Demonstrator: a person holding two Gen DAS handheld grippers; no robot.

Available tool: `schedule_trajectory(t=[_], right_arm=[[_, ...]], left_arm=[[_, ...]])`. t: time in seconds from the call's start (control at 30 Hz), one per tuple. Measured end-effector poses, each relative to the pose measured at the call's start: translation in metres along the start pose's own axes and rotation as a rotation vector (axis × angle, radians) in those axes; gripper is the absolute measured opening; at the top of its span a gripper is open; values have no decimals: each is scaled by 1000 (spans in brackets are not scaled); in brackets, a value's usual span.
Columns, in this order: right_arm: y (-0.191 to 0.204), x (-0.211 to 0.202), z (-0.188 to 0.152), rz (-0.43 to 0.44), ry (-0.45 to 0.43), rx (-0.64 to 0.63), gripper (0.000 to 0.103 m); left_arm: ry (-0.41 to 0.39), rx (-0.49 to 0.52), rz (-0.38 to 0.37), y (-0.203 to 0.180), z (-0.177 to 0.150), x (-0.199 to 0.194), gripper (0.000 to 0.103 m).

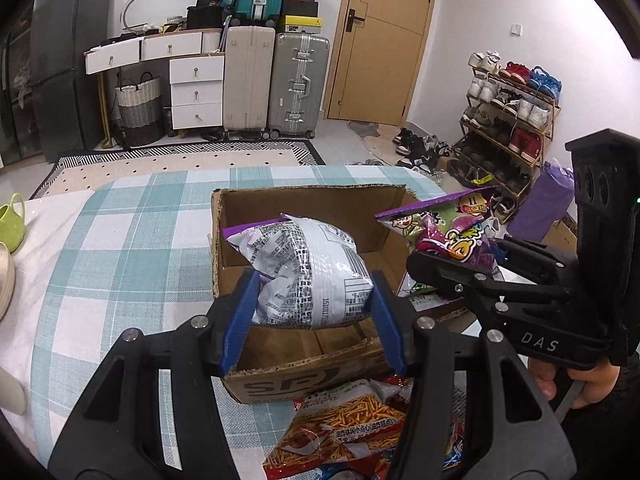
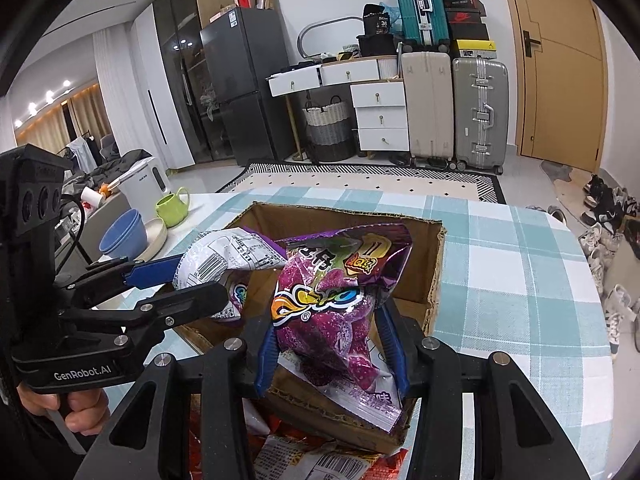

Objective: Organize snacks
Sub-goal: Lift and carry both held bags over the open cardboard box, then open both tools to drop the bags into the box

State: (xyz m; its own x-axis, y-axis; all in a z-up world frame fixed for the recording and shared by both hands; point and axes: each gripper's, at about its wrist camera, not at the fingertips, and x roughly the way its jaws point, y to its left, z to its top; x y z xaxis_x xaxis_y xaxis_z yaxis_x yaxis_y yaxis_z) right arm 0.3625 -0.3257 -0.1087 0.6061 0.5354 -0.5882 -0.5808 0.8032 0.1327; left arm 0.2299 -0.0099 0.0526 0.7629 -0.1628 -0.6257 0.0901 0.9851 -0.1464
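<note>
Two hand-held grippers are shown above an open cardboard box (image 1: 308, 216) that stands on a table covered by a blue-and-white checked cloth (image 1: 132, 240).

The left gripper (image 1: 314, 300) is seen closed on a silver-backed snack bag (image 1: 316, 268); the bag is pinched between the blue pads (image 1: 240, 316) and is held over the box opening, printed back uppermost, with a purple edge visible at its far left.

The right gripper (image 2: 332, 344) is seen closed on a purple snack bag (image 2: 332, 300), whose bright cartoon lettering faces the camera. This bag is held over the near right part of the box, its clear lower seam hanging across the near wall. In the left wrist view the same purple bag (image 1: 448, 232) is seen at the right, gripped beside the box's right wall, and part of a hand (image 1: 568, 380) is visible on the handle.

The two bags are held side by side, close together; whether they touch cannot be told.

Further snack packets (image 1: 344, 420), among them one printed with orange sticks, are left lying on the cloth just in front of the box. A green mug (image 2: 172, 206) and stacked blue bowls (image 2: 122, 234) are set at the table's left.
</note>
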Motion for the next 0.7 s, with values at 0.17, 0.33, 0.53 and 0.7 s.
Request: schedule_trajectory(t=[0.17, 0.33, 0.53, 0.7], right_arm=[[-1, 3, -1, -3, 13, -1, 47], [1, -6, 0, 0, -13, -9, 54], [-3, -31, 0, -2, -71, 5, 90], [-5, -56, -6, -3, -108, 29, 102]], left_arm=[[15, -6, 9, 2, -1, 8, 53], [28, -16, 16, 4, -1, 13, 53], [7, 5, 32, 0, -1, -2, 61], [-25, -6, 41, 0, -3, -25, 86]])
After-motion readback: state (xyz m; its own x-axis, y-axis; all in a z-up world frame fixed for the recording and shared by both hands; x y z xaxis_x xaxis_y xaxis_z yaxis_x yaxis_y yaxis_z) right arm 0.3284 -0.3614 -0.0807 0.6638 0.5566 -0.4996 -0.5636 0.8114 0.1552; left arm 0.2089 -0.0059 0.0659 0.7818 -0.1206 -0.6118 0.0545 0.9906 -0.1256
